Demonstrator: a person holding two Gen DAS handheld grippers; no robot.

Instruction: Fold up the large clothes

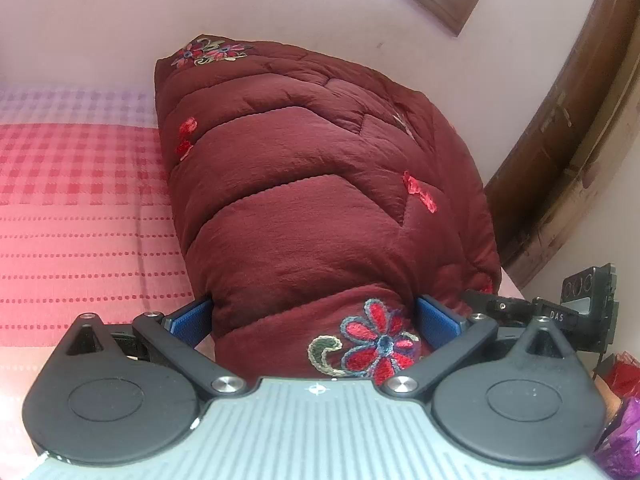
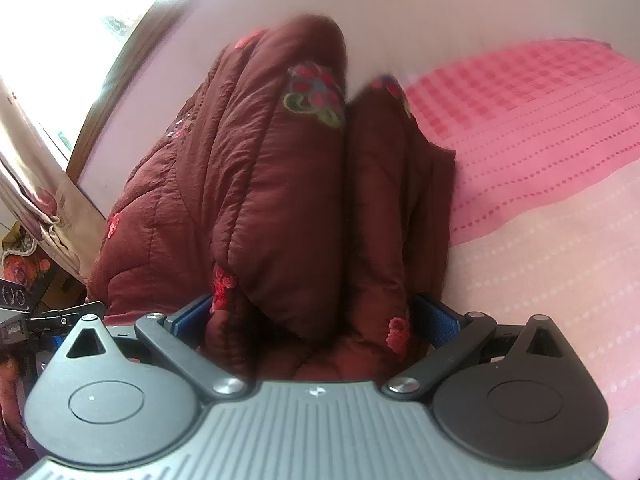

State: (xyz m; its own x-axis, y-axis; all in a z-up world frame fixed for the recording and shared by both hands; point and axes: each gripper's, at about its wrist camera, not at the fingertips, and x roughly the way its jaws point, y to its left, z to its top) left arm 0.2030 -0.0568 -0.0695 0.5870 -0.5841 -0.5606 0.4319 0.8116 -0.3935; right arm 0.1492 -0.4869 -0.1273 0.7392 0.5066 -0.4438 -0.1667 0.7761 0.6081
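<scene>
Maroon quilted jacket [image 1: 320, 184], flower-embroidered, on bed [image 1: 80, 220] with pink checked cover, near its edge. Left gripper [image 1: 314, 316] and right gripper [image 2: 312, 316] each clamp bunched jacket fabric between blue pads. Wooden door frame [image 1: 560, 140] beyond the bed edge.

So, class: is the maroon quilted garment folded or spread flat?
Folded. The maroon quilted garment is a thick bundle, doubled layers meeting at a crease in the right wrist view, clamped by the left gripper and right gripper.

Your left gripper [image 1: 314, 316] and right gripper [image 2: 314, 316] are both clamped on thick folds, blue pads [image 1: 434, 318] pressed in.
</scene>
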